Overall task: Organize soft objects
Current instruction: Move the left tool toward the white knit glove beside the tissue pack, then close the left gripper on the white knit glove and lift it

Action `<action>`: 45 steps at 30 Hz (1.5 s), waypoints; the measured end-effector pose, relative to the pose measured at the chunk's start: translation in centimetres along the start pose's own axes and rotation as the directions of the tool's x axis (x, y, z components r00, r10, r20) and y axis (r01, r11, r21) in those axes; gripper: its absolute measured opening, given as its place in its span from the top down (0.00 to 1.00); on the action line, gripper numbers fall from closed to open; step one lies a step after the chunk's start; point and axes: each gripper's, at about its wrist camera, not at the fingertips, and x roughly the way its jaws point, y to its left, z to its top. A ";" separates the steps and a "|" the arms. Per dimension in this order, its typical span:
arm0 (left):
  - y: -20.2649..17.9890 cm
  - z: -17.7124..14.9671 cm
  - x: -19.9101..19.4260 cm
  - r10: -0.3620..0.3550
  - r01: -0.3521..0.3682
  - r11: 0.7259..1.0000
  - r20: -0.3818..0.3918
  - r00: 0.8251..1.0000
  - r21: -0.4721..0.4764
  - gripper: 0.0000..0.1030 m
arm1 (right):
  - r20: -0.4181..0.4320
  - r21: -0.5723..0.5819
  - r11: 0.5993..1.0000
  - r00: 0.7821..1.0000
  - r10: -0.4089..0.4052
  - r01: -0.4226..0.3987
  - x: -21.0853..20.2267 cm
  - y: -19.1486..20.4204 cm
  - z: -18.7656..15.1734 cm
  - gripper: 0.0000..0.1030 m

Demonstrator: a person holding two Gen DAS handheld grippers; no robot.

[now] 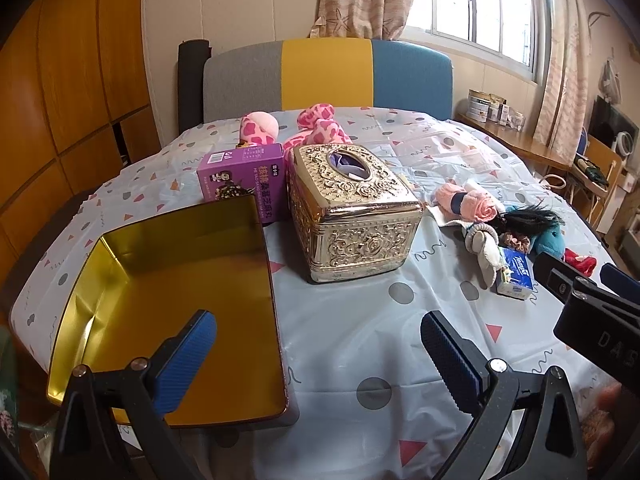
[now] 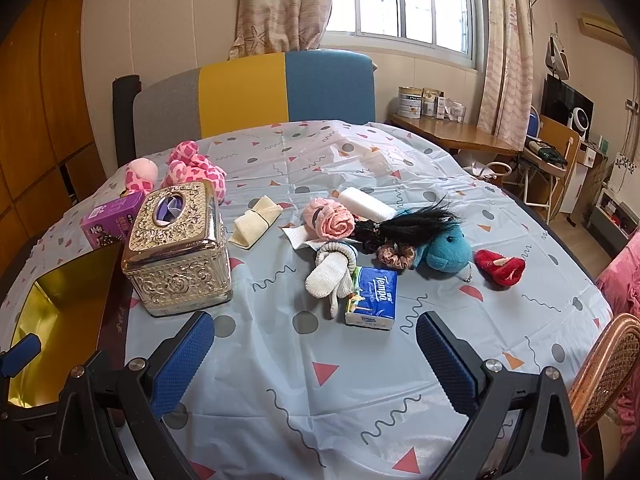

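Soft objects clustered on the table (image 2: 320, 392), ahead of the right gripper (image 2: 314, 352) and apart from its fingertips. Nearest to the gripper: tissue pack (image 2: 372, 296), lying just beyond the gap between the fingers, not touched. White sock (image 2: 330, 272) touching the pack's left edge. Behind these: pink cloth roll (image 2: 330, 220), black hair tuft (image 2: 408, 222), brown scrunchie (image 2: 394, 256), teal plush (image 2: 444, 250). Red item (image 2: 500, 266) set off to the right of the plush. Cream cloth (image 2: 256, 220) lying apart, between the cluster and the gold tissue box (image 2: 180, 248). Pink spotted plush (image 2: 192, 170) behind the gold box, near the table's far edge. Purple carton (image 2: 112, 220) to the left of the box.

Right gripper raised over the near part of the table, pointed forward and downward at the cluster. Fingers spread wide, nothing between them, no contact with any item.

Left gripper (image 1: 318, 350) raised at the near edge, pointed toward the gold box. Left finger (image 1: 186, 360) above the open gold tin (image 1: 80, 308), right finger above the tablecloth. Fingers spread wide, nothing held, nothing touched. Tin interior bare. Soft cluster well to the right of this gripper, with the right gripper's body visible beside it at the frame's right edge.
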 end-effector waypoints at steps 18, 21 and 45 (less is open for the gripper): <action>-0.4 -0.1 -0.2 -0.006 0.006 1.000 -0.003 1.000 0.017 0.00 | -0.001 0.008 1.000 1.000 -0.003 0.003 -0.1 -0.2 0.1 0.00; -0.5 -0.1 -0.1 -0.009 0.009 1.000 -0.005 1.000 0.016 0.00 | 0.001 0.011 1.000 1.000 -0.004 0.004 -0.1 -0.4 0.1 0.00; -3.1 -0.1 0.9 -0.143 0.149 0.983 -0.061 0.988 0.108 0.00 | 0.008 0.188 0.980 0.998 -0.066 0.063 0.4 -8.6 1.9 0.00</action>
